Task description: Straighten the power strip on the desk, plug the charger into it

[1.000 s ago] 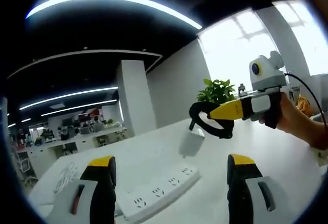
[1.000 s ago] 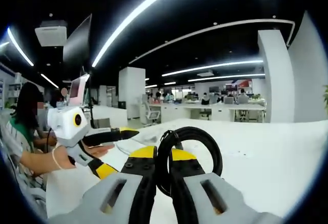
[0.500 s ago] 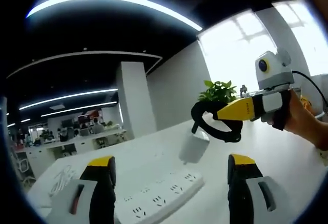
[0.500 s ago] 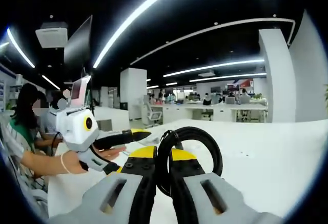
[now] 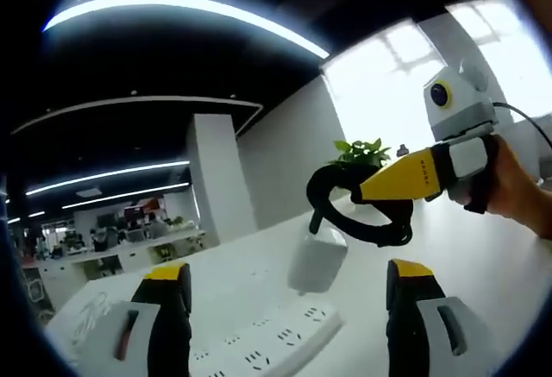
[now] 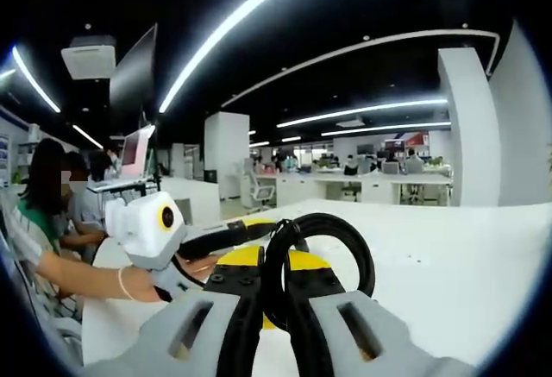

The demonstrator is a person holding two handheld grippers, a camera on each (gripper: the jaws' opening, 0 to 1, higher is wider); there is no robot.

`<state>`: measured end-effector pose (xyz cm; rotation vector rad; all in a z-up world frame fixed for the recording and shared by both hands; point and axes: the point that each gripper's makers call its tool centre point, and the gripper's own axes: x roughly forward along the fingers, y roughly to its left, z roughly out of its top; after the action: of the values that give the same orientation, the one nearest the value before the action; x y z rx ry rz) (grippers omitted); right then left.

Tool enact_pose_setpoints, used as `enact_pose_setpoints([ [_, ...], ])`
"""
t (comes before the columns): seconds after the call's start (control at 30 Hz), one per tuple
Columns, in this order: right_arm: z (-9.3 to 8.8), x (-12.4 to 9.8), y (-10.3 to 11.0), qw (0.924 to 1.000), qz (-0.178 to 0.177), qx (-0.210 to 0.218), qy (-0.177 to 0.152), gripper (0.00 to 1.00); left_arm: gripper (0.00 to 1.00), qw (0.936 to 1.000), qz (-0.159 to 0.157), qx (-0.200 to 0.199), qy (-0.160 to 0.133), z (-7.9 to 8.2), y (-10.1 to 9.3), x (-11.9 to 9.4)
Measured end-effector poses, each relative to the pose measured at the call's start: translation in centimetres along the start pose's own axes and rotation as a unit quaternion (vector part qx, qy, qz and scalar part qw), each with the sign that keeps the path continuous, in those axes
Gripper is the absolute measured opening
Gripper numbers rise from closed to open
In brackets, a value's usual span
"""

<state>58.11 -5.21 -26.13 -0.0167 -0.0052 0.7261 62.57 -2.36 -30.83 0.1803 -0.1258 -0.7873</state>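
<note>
Right gripper [image 5: 373, 194]: clamped on charger [image 5: 316, 259] cable, above desk [image 5: 483, 256]. Left gripper [image 5: 285, 295]: jaws apart. Advice: square prongs over power strip [image 5: 267, 351] socket before lowering.

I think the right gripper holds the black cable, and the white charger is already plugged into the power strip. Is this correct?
Not quite. The right gripper does hold the black cable, but the white charger hangs in the air above the power strip, not plugged in yet. The left gripper view shows this.

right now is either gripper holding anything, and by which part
The right gripper is shut on the charger's black cable loop; the white charger hangs below. The left gripper is open, holding nothing.
</note>
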Motion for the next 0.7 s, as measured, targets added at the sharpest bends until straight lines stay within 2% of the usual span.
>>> enact_pose_setpoints([
  [0.23,-0.2,0.1,0.3,1.0000,0.005,0.006,0.003,0.06,0.94,0.9999,-0.004,0.014,0.000,0.0,-0.7,0.9],
  [0.53,0.1,0.1,0.7,0.9999,0.009,0.006,-0.003,0.06,0.91,0.9994,0.000,0.035,-0.001,0.1,-0.6,1.5],
  [0.7,0.1,0.1,0.8,0.9999,0.011,0.009,-0.005,0.06,0.83,0.9994,0.007,0.032,-0.003,0.0,-0.2,1.8],
])
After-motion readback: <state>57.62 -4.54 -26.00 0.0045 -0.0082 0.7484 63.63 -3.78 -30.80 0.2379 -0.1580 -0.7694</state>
